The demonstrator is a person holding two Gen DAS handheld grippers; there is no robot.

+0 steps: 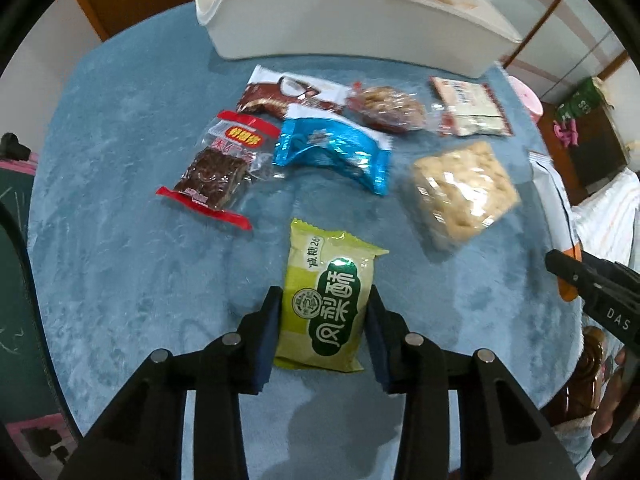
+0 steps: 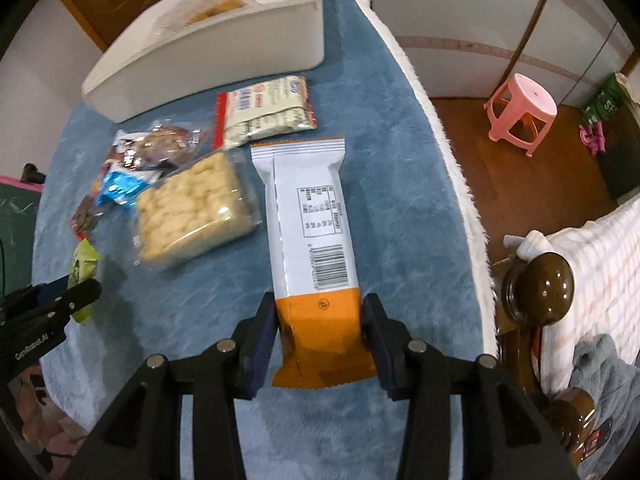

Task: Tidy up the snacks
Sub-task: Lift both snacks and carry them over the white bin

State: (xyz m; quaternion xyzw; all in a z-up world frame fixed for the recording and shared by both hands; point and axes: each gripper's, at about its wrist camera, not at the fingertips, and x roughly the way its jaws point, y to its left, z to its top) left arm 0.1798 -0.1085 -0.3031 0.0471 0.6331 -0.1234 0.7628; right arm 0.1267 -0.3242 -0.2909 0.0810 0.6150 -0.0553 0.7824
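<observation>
Up at twelve o'clock on the blue plush cover [image 1: 120, 184] sits a white bin [image 1: 360, 20], its long wall facing the loose snacks; inside it only blurred clear wrappers with something pale orange show above the rim, and what they are cannot be told; the right wrist view shows the same bin at eleven o'clock with that same hazy wrapping in it. Closer in, the left gripper [image 1: 325, 320] is clamped on a green pineapple-cake packet [image 1: 328, 304], its blue pads pressing both long edges, the packet's top end pointing to twelve; the right gripper [image 2: 320, 332] is clamped on the orange end of a long white and orange bar [image 2: 308, 232], which stretches away toward twelve. Between the grippers and the bin lie the loose packs: a red-edged dark cake [image 1: 212, 172] at ten o'clock in the left view, a brown pack [image 1: 288, 96] and a shiny blue pack [image 1: 332, 152] overlapping at eleven to twelve, a clear-wrapped round nut biscuit [image 1: 386, 108] at one, a red and cream sachet [image 1: 472, 108] beside it, and a pale puffed block [image 1: 464, 192] at two.
</observation>
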